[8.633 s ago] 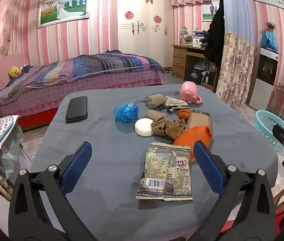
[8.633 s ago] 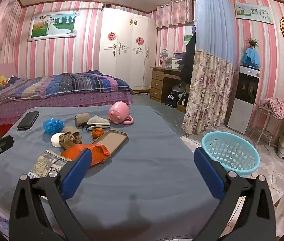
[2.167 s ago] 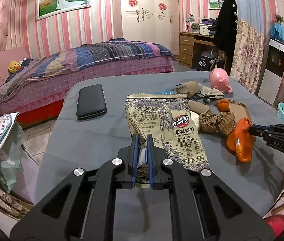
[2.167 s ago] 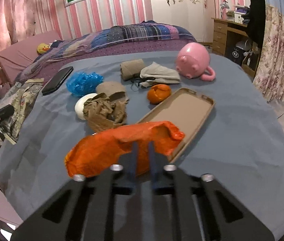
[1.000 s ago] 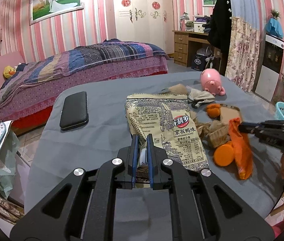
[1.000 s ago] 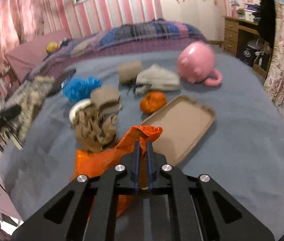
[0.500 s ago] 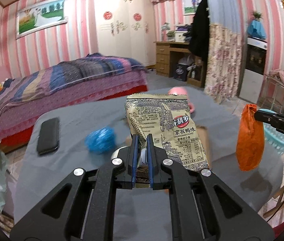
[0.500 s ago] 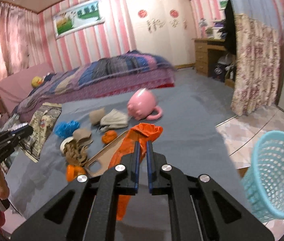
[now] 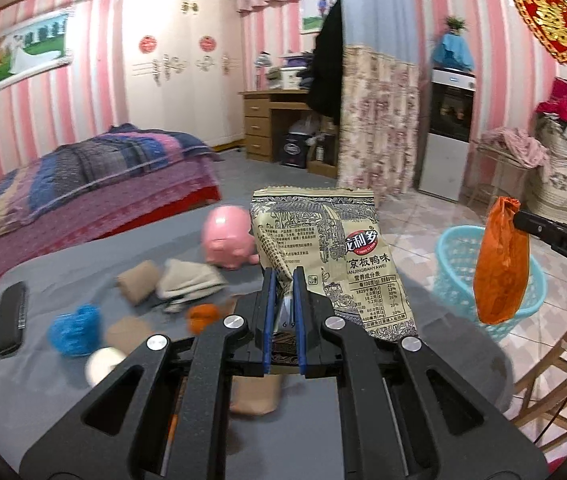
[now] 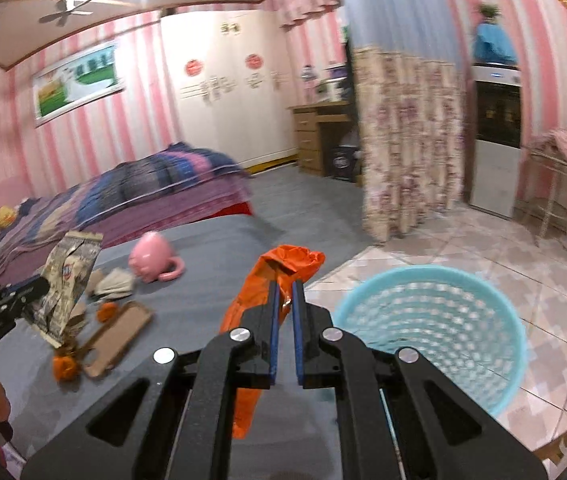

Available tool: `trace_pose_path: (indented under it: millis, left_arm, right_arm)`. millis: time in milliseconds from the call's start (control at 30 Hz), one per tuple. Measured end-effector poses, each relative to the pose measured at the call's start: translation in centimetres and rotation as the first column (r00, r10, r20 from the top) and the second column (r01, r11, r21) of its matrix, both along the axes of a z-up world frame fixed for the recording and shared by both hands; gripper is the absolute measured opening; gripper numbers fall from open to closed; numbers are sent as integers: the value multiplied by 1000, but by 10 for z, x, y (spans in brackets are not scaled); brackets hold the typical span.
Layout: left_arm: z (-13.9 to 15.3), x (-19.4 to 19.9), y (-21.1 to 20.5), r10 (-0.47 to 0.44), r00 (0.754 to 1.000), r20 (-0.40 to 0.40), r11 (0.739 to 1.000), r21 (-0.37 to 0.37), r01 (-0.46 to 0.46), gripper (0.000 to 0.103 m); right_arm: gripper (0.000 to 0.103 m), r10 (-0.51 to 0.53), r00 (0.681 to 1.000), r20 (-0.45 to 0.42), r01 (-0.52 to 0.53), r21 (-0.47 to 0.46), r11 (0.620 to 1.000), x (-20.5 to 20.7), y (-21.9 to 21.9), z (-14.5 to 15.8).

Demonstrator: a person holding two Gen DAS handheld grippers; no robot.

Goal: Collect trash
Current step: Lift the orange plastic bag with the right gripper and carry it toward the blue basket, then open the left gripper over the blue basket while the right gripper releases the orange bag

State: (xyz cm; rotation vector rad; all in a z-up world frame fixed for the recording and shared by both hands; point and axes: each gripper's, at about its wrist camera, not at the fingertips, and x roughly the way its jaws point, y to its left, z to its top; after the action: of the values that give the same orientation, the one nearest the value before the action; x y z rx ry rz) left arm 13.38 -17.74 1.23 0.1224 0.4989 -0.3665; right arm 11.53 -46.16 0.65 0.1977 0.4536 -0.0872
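Both Grippers Clamped on Trash Beside the Basket

Plainly, the left gripper (image 9: 283, 276) had its blue pads closed on the lower edge of a snack packet (image 9: 323, 248), which stood up just ahead of the jaws. Its beige wrapper bore a red and black oval logo with white Chinese characters, the line "京板鸭味" beneath it, the Latin letters "NJINGBANYAWEI" and a small nutrition table; the finer print was too small to read.

The right gripper (image 10: 285, 292) was likewise shut, pinching the neck of an orange bag (image 10: 259, 292) that hung below its fingers. From the left camera, that bag (image 9: 501, 264) dangled to the right of the packet, in front of the blue basket (image 9: 455, 256); the black finger holding it carried the letters "DAS".

Ahead and to the right of the right gripper, the basket (image 10: 423, 280) stood on the tiled floor, just beside the grey table (image 10: 203, 280).

Left of the packet lay a pink pig (image 9: 229, 242), folded cloths (image 9: 187, 282), a blue wad (image 9: 75, 330) and a black phone (image 9: 11, 318). On the far wall hung a red heart (image 9: 549, 26) with gold characters, blurred.
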Motion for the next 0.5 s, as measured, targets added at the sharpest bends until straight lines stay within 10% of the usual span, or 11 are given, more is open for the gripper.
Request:
trace_pose_path:
  millis: [500]
  left_arm:
    - [-15,11,-121,-204,979,-22,978,-39,203,8]
  right_arm:
    - [7,-240,970,-30,241,24,970,-15,-112,-15]
